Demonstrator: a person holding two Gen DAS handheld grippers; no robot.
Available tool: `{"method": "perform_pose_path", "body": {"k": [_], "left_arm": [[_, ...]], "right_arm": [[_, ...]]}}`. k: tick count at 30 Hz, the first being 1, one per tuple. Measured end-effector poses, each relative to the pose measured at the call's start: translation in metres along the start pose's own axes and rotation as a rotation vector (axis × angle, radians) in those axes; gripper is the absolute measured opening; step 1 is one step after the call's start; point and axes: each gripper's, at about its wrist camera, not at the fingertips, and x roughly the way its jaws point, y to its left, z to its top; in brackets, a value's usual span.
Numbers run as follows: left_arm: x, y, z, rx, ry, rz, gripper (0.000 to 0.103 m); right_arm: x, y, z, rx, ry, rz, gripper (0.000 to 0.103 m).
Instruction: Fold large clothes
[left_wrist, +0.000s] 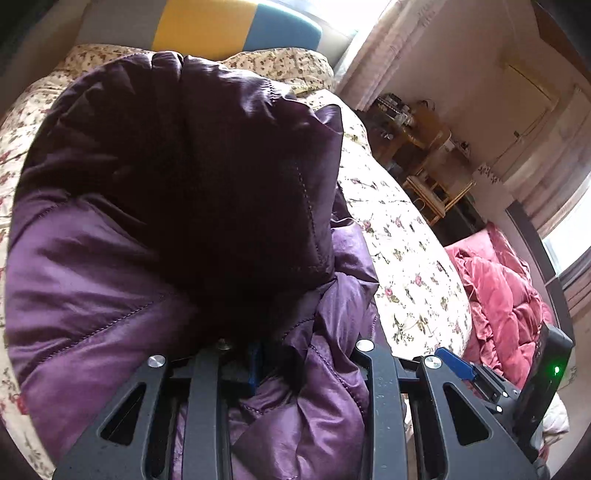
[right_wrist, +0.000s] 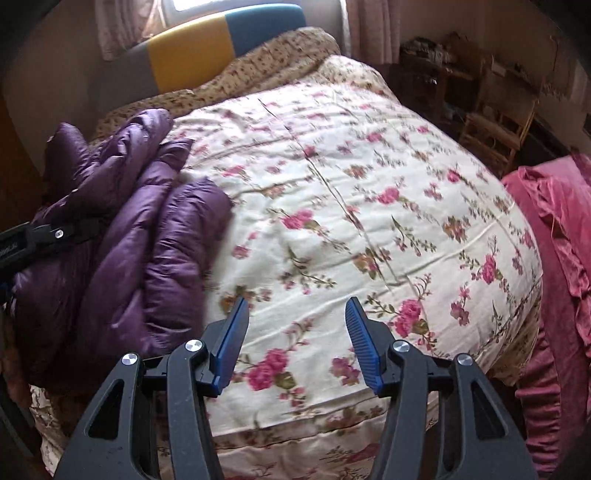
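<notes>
A purple quilted down jacket fills the left wrist view, bunched over the floral bed cover. My left gripper is buried in its folds; its fingertips are hidden by fabric and it looks shut on the jacket. In the right wrist view the jacket lies in a heap at the left of the bed, with the left gripper's black arm on it. My right gripper is open and empty, its blue pads hovering over the bed cover to the right of the jacket.
The bed has a cream floral duvet and a yellow and blue headboard. A pink quilt lies at the right edge of the bed. Wooden chairs and clutter stand beyond the bed.
</notes>
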Motion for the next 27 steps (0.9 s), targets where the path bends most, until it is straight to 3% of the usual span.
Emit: {"method": "perform_pose_path", "body": {"k": [2,5,7,11,21,25,27], "left_arm": [[-0.004,-0.002,0.001,0.006,-0.001,-0.004,0.030],[-0.013,0.007,0.008,-0.017,-0.009,-0.040,0.041],[-0.024,0.010,0.009,-0.022,-0.023,-0.068,0.056],[-0.047,0.008,0.007,-0.002,-0.069,-0.101,0.069],[-0.119,0.022,0.006,-0.033,-0.196,-0.197,0.075],[-0.141,0.048,-0.003,-0.083,-0.248,-0.147,0.075],[-0.146,0.072,-0.013,-0.122,-0.266,-0.079,0.075]], "right_arm": [[0.001,-0.003,0.000,0.004,0.006,-0.001,0.056],[0.006,-0.002,0.003,0.001,0.013,-0.015,0.058],[0.005,0.000,0.002,-0.001,0.013,-0.019,0.059],[0.006,0.006,0.001,-0.018,0.018,-0.029,0.060],[0.003,0.017,-0.003,-0.050,0.017,-0.032,0.061],[-0.003,0.025,-0.003,-0.069,0.005,-0.025,0.061],[-0.009,0.031,-0.002,-0.084,-0.006,-0.013,0.061]]}}
